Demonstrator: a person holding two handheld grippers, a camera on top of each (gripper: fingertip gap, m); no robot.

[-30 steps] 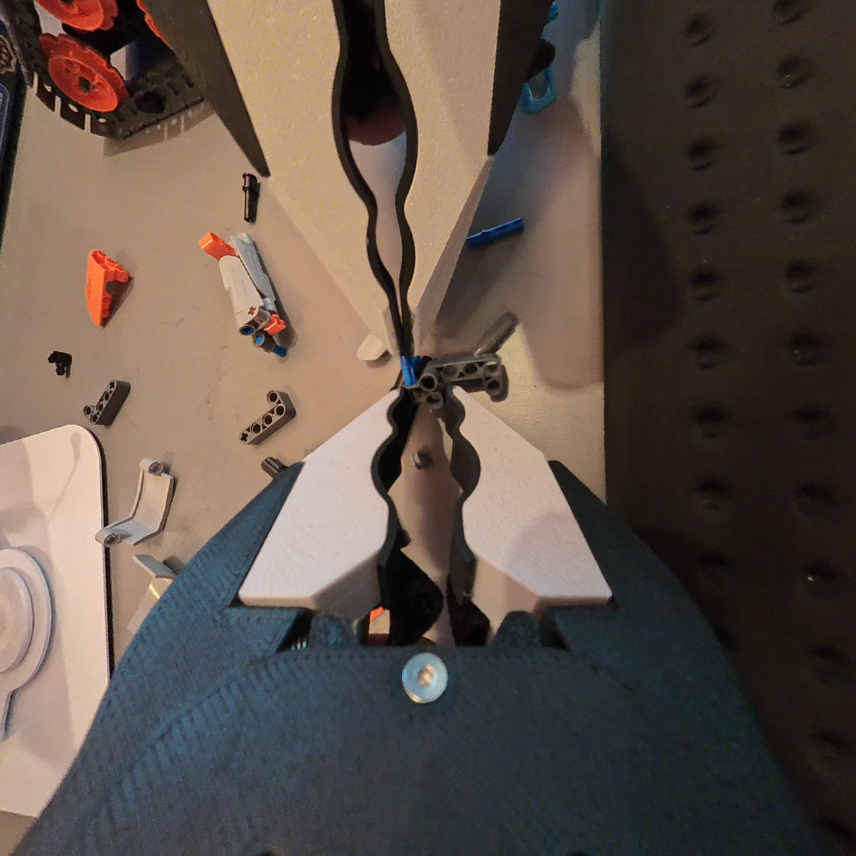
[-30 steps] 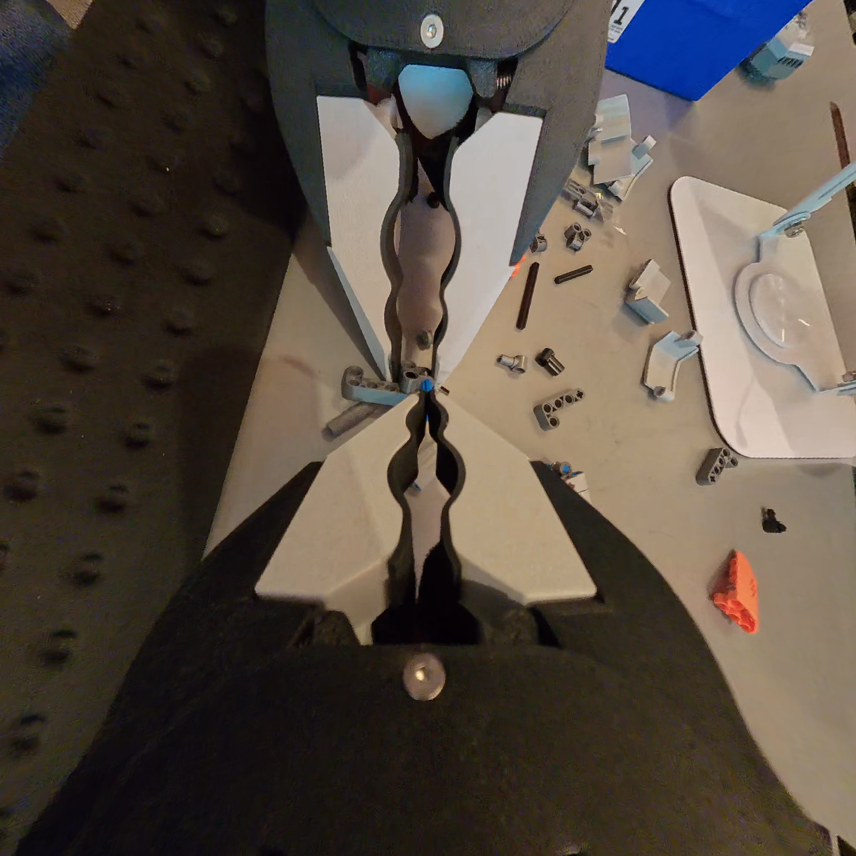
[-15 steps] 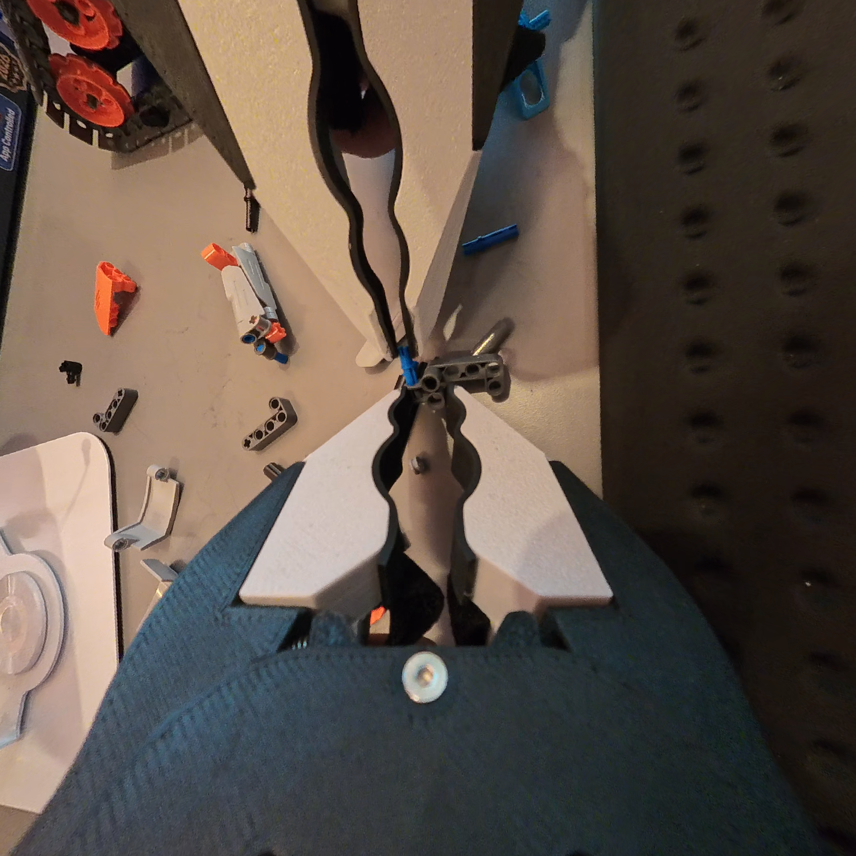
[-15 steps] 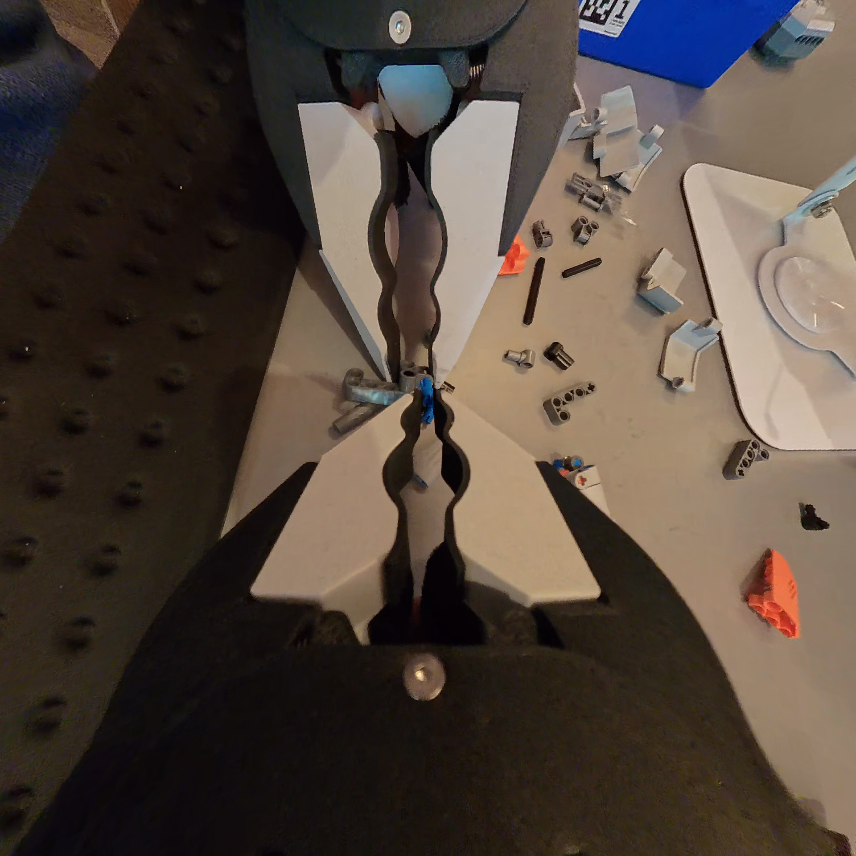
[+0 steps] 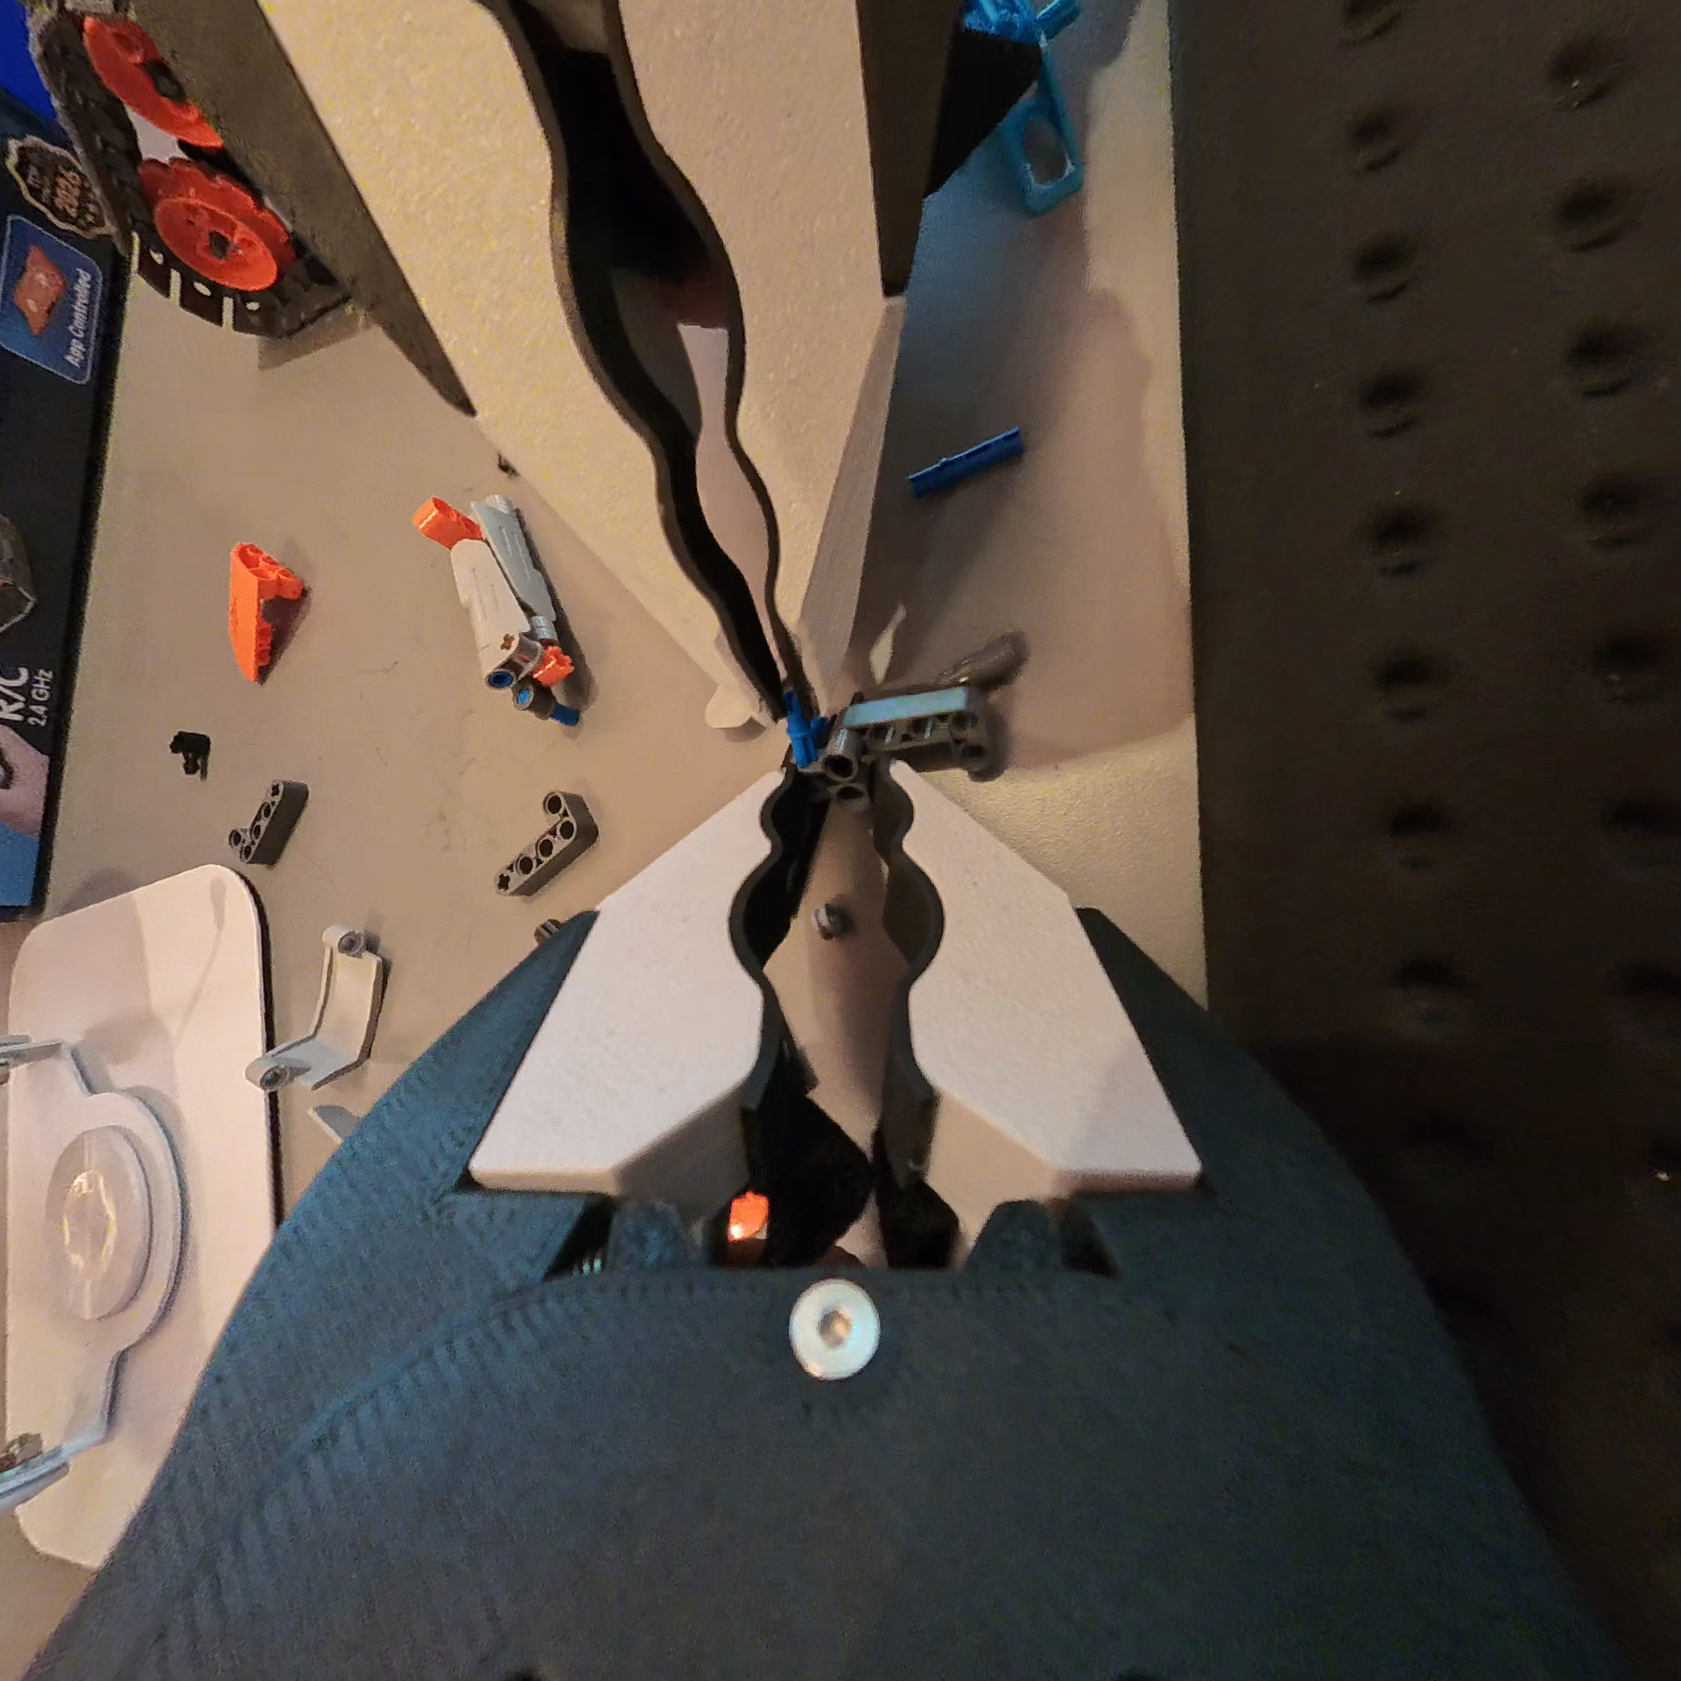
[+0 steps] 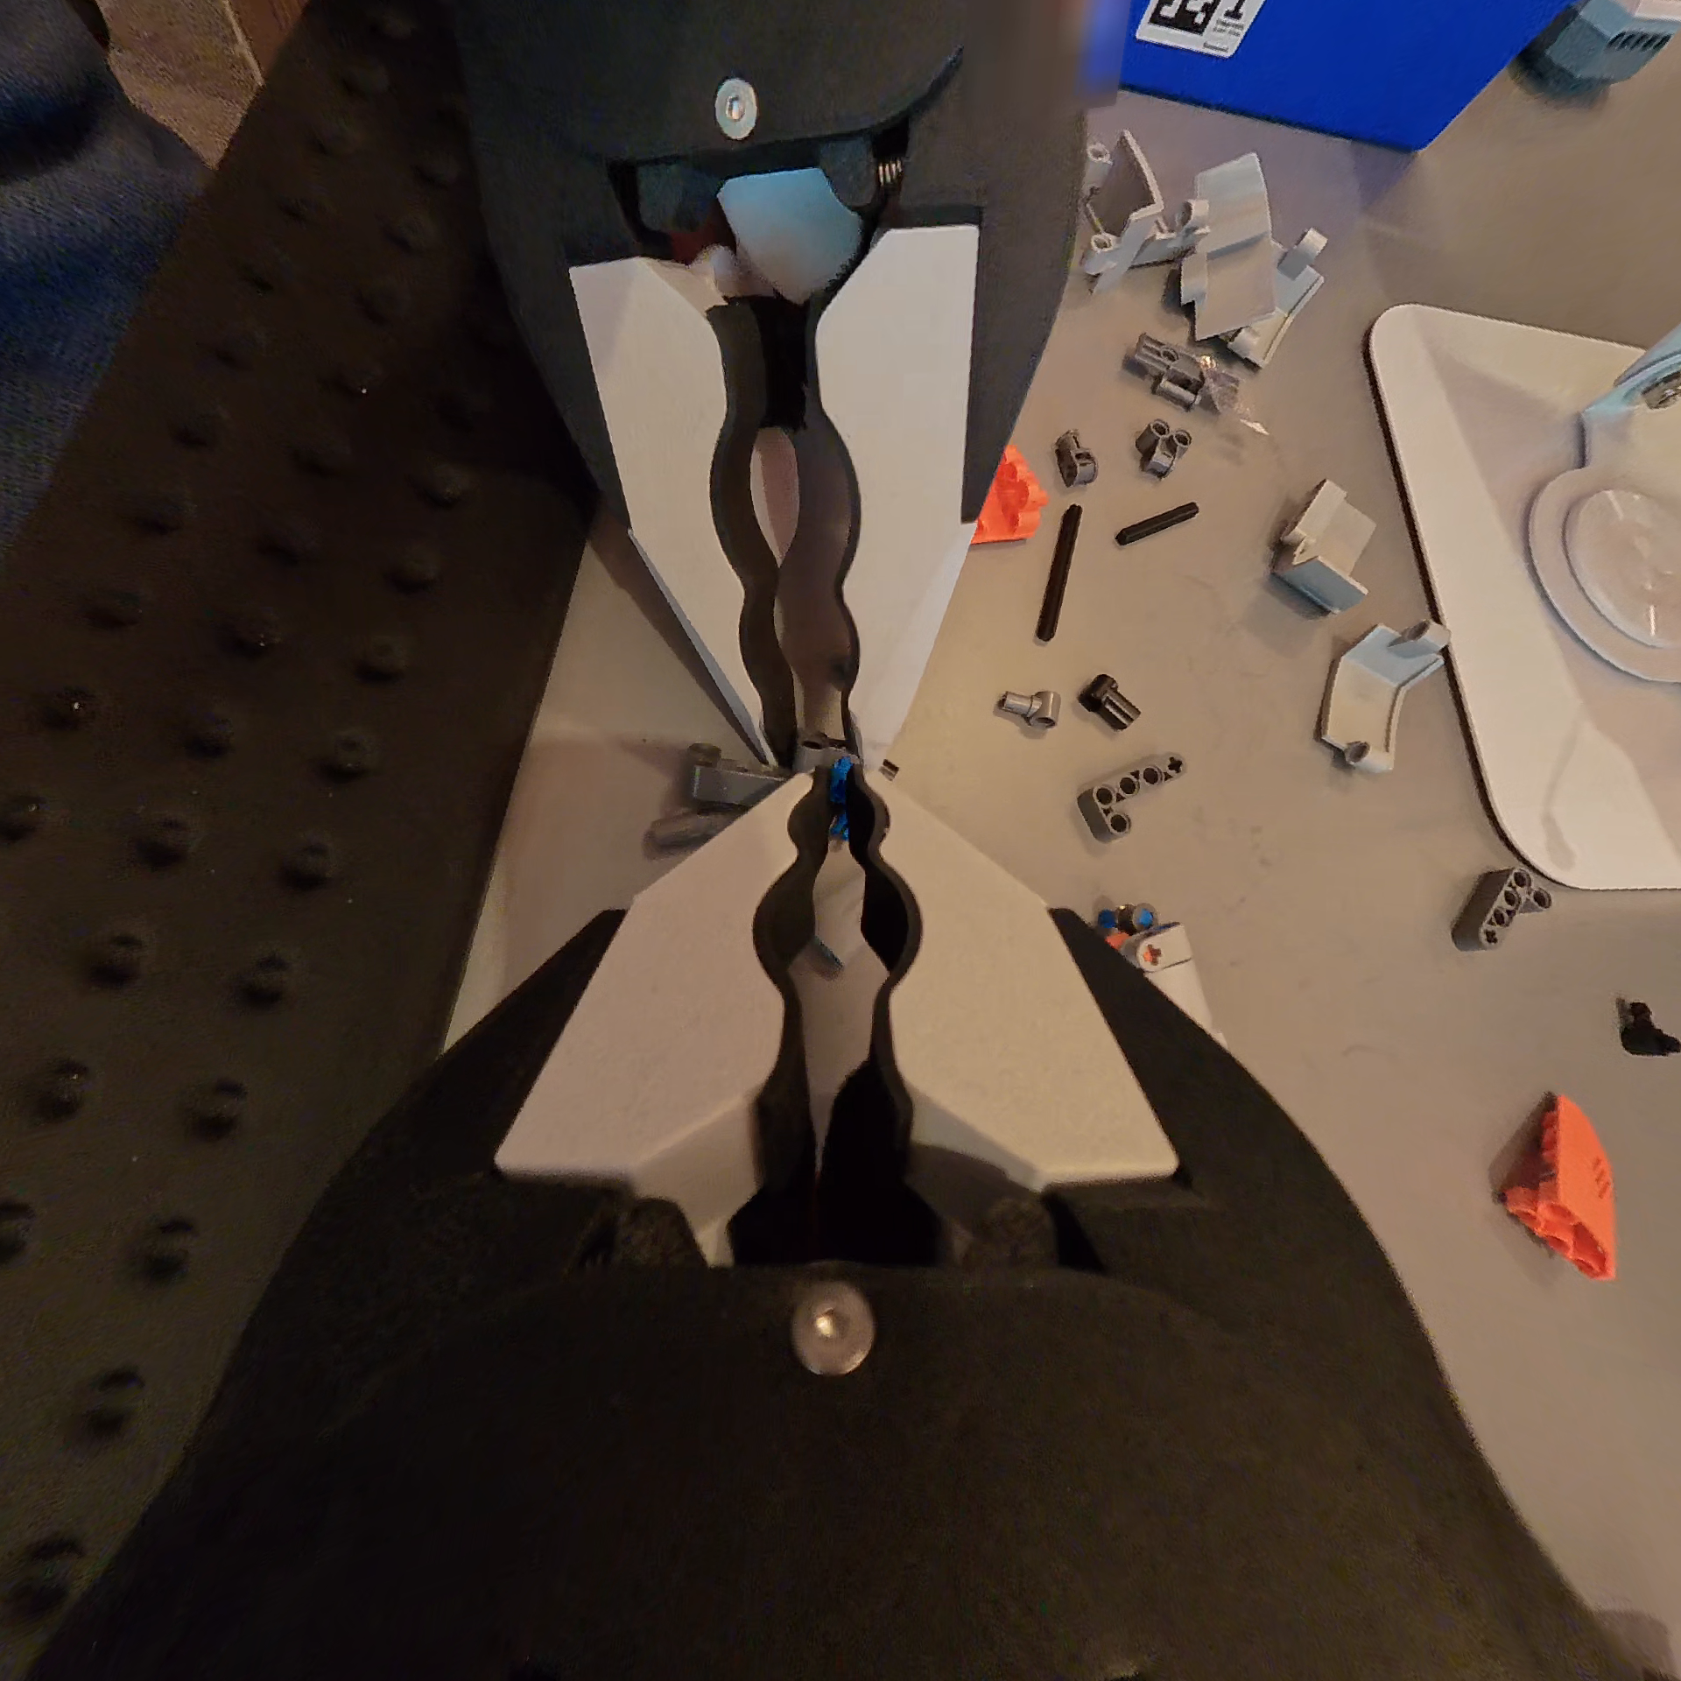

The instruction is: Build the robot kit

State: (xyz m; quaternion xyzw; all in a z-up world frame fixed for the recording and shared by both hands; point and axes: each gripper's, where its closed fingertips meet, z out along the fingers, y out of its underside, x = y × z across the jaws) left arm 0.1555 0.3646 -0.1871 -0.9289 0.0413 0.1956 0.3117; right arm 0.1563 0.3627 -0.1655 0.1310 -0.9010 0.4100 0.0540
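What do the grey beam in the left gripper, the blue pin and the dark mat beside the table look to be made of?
Grey beam: apparently hard moulded plastic, matt, with crisp round holes. It is held in the left gripper. Blue pin: likely the same plastic, slightly glossy, pinched in the right gripper. Dark mat: probably rubber or foam, dull, with a dimpled pattern; unclear which.

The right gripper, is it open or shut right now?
Shut. In the right wrist view the right gripper has its fingertips pinched on a small blue pin, whose far end meets the grey beam held by the left gripper.
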